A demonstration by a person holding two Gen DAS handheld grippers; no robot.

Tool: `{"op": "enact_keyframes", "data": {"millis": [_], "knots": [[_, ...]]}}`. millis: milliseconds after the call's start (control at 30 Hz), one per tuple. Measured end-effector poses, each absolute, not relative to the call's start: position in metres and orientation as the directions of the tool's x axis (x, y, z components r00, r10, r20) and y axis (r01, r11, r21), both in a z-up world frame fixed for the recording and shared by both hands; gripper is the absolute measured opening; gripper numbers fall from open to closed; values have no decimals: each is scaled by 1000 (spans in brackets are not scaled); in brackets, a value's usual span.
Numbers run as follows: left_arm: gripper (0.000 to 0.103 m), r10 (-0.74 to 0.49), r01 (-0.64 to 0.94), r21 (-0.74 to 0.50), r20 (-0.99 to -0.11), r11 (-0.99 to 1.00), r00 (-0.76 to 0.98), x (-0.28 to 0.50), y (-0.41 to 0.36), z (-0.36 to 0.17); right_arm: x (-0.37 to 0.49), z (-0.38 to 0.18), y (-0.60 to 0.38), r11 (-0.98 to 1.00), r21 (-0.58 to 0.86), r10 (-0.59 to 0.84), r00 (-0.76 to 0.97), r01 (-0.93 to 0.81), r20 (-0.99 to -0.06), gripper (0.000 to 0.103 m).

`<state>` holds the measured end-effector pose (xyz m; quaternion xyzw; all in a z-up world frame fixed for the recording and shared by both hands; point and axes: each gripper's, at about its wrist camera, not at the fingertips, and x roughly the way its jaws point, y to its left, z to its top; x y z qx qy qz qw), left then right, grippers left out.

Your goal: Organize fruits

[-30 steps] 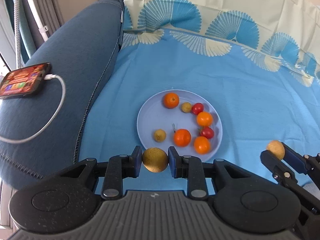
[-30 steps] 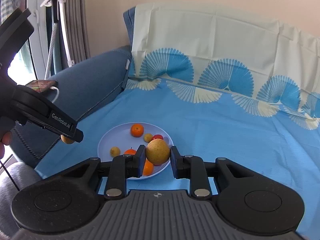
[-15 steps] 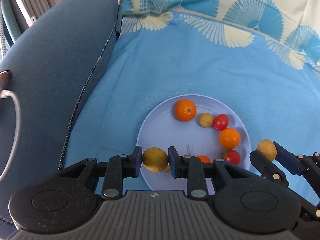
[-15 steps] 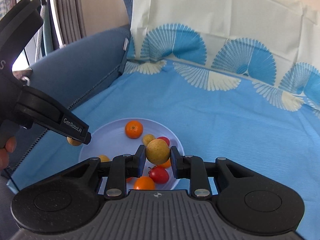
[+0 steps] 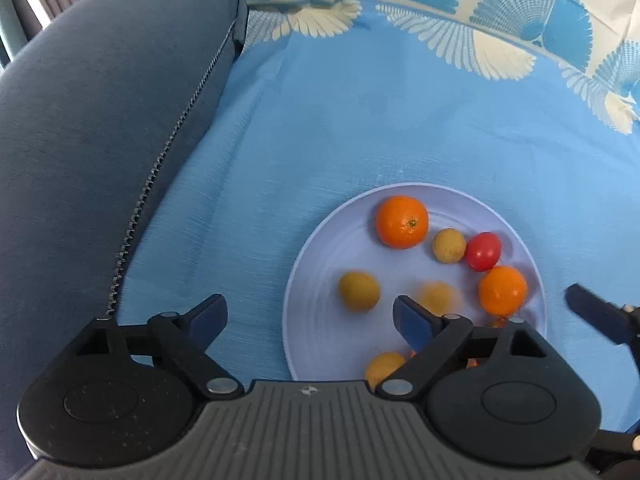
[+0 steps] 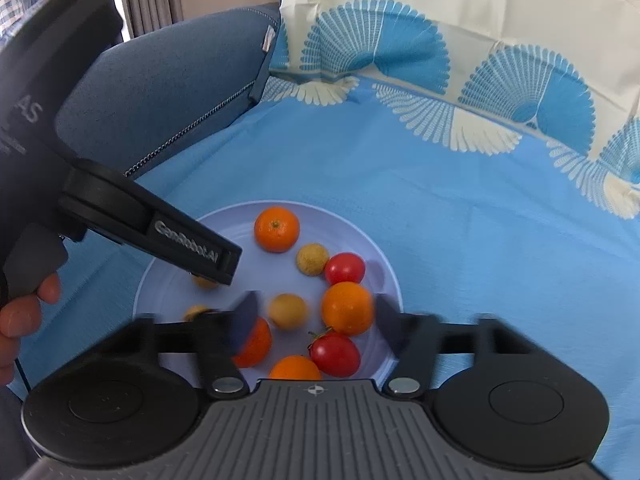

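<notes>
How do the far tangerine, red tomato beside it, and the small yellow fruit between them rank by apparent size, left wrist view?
1. Far tangerine, clearly largest.
2. Red tomato.
3. Small yellow fruit.
The last two look close; the ranking between them is unsure.

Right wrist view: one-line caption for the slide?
Right gripper open above a lavender plate of tangerines, cherry tomatoes and small yellow-brown fruits on a blue cloth, left gripper alongside.

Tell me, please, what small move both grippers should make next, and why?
Probably lift both clear of the plate. The left gripper and right gripper both stand open and empty, and the yellow-brown fruits lie blurred on the plate, seemingly just dropped. Nothing remains between the fingers, so backing off avoids knocking the fruit.
</notes>
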<state>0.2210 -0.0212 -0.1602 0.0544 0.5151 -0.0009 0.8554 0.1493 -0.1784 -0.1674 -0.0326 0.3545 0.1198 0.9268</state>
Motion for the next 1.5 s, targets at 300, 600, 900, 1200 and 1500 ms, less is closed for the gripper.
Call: {"op": "enact_keyframes", "data": {"millis": [300, 600, 900, 1200, 1500], "knots": [[102, 59, 48, 92, -882, 995, 467, 163, -17, -124, 96, -132, -199, 985, 39, 152, 739, -168, -656, 94], [102, 51, 62, 94, -866, 994, 497, 80, -21, -95, 10, -98, -204, 997, 36, 81, 833, -73, -547, 101], [102, 59, 54, 107, -827, 993, 558, 38, -20, -78, -39, -87, -201, 998, 5, 54, 860, -60, -507, 102], [102, 49, 66, 110, -803, 992, 594, 22, -24, -67, -58, -75, -205, 999, -1, 45, 881, -52, -471, 102], [103, 36, 72, 105, -776, 992, 630, 15, -28, -59, -63, -70, -203, 998, -10, 49, 887, -61, -459, 102]]}}
